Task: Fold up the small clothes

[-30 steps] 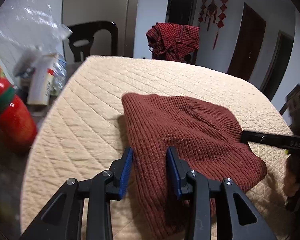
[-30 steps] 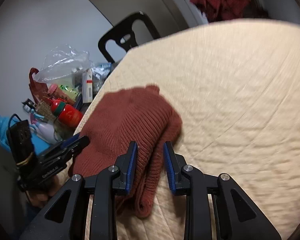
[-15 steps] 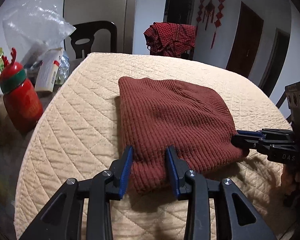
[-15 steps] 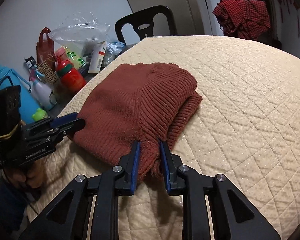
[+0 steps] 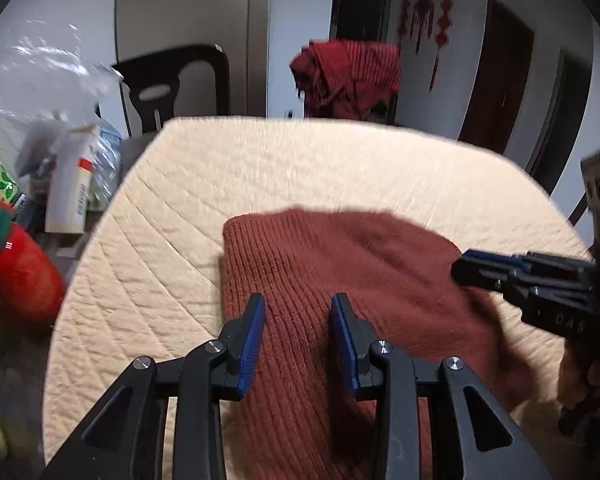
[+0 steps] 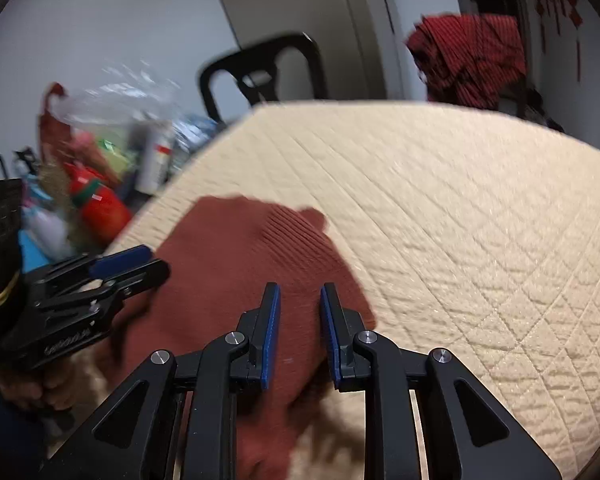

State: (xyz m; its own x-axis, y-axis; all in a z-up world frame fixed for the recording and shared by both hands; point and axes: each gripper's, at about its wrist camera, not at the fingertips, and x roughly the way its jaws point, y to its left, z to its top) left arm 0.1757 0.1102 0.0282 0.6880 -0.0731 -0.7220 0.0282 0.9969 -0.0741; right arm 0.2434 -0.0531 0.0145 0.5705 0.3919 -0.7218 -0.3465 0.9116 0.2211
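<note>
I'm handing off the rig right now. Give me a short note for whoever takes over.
Left gripper: clamped on the near edge of the knit.
Right gripper: clamped on the same edge, further along.
Knit: bunched, partly on the quilt, its near part lifted in both grippers.
Done: both edges gripped.
Left: lay it over into a fold, flatten, release. Frames are blurred, so check the layers.

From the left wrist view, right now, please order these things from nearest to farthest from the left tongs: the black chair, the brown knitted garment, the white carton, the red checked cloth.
1. Brown knitted garment: between the pads of the left tongs.
2. White carton: to the left, off the quilted table.
3. Black chair: behind the table, upper left.
4. Red checked cloth: behind the table's far edge; its order with the chair is not sure.
</note>
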